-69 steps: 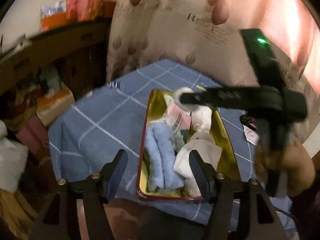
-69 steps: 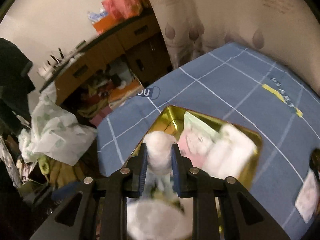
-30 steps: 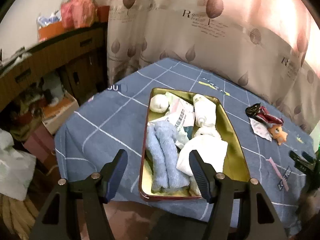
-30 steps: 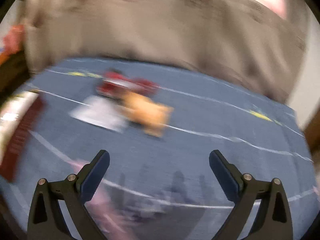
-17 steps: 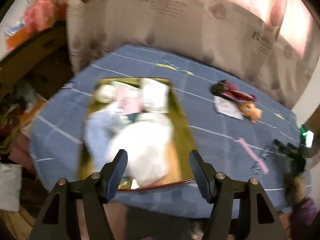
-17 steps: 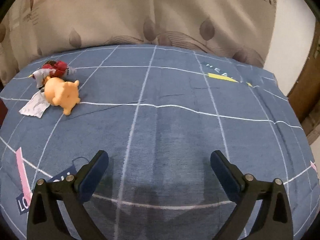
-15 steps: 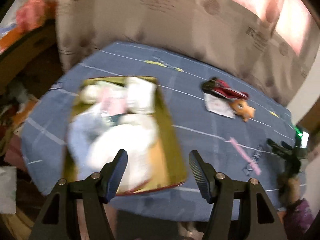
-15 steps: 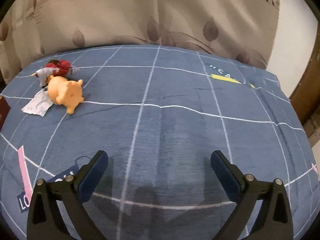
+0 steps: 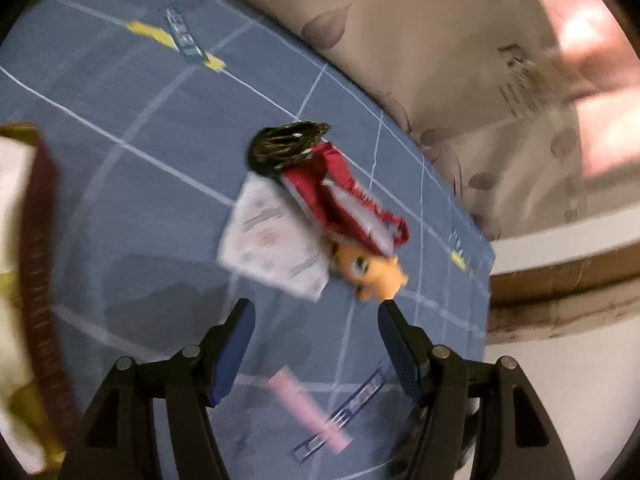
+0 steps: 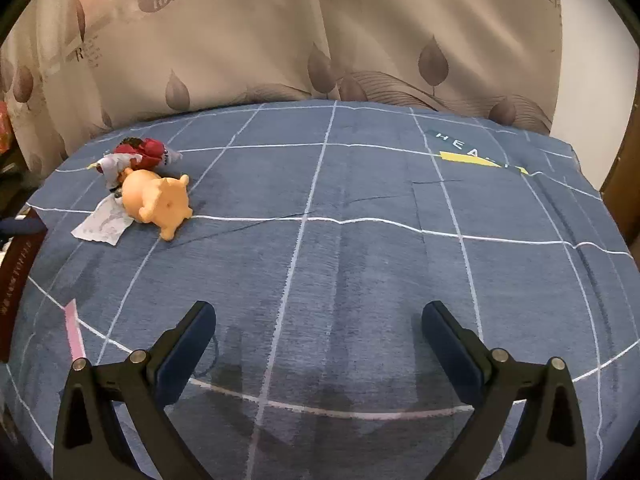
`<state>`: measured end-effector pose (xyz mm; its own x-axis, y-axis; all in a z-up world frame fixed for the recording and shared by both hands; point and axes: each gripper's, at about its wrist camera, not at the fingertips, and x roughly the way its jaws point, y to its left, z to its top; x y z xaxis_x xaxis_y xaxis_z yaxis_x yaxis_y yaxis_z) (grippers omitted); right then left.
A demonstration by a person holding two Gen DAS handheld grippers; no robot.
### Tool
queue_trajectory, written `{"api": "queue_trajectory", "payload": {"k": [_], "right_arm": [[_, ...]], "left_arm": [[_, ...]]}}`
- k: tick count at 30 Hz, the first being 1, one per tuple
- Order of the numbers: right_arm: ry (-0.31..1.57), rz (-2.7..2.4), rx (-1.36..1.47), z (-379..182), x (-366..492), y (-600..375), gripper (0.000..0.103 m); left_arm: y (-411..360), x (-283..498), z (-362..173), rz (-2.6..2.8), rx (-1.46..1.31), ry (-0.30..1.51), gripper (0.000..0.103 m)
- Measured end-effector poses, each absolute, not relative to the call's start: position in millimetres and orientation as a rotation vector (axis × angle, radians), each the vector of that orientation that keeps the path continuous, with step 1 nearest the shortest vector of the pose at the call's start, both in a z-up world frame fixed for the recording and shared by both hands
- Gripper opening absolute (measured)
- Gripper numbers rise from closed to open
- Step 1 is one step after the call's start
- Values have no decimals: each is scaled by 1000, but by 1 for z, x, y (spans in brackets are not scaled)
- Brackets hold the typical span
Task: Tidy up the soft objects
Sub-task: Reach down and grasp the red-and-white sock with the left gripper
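Observation:
A small pile lies on the blue checked cloth (image 9: 120,92): an orange squeaky toy (image 9: 372,274), a white paper packet (image 9: 272,240), a red wrapper (image 9: 340,196) and a black hair tie (image 9: 286,146). My left gripper (image 9: 316,312) hangs open just short of the pile, nothing between its fingers. The same orange toy (image 10: 158,202), red wrapper (image 10: 140,152) and white packet (image 10: 102,224) sit at the left of the right wrist view. My right gripper (image 10: 318,318) stands wide open over bare cloth (image 10: 360,260), well right of the pile.
The gold tray with a dark red rim (image 9: 38,240) holding white soft things is at the left edge of the left wrist view; its rim (image 10: 16,276) also shows in the right wrist view. A leaf-print curtain (image 10: 320,32) hangs behind the table. A pink strip (image 9: 308,412) lies near.
My left gripper has swung from over the tray to the right, now close above the pile with the orange toy. The right gripper has stayed put over the bare cloth, still open.

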<state>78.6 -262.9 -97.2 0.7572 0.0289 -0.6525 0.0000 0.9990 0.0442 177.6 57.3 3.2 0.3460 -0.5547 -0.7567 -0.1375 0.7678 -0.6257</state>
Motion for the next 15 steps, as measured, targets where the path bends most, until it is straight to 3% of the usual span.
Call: {"api": "queue_trajectory", "payload": {"k": [9,15], "right_arm": [[695,76,57,-96,76,-263,103],[683,95,63,-94,74,-262,103]], "left_arm": [[44,234,-37,-267,-983,1261,66],[40,256,-46,-242,-1041,1256,66]]}}
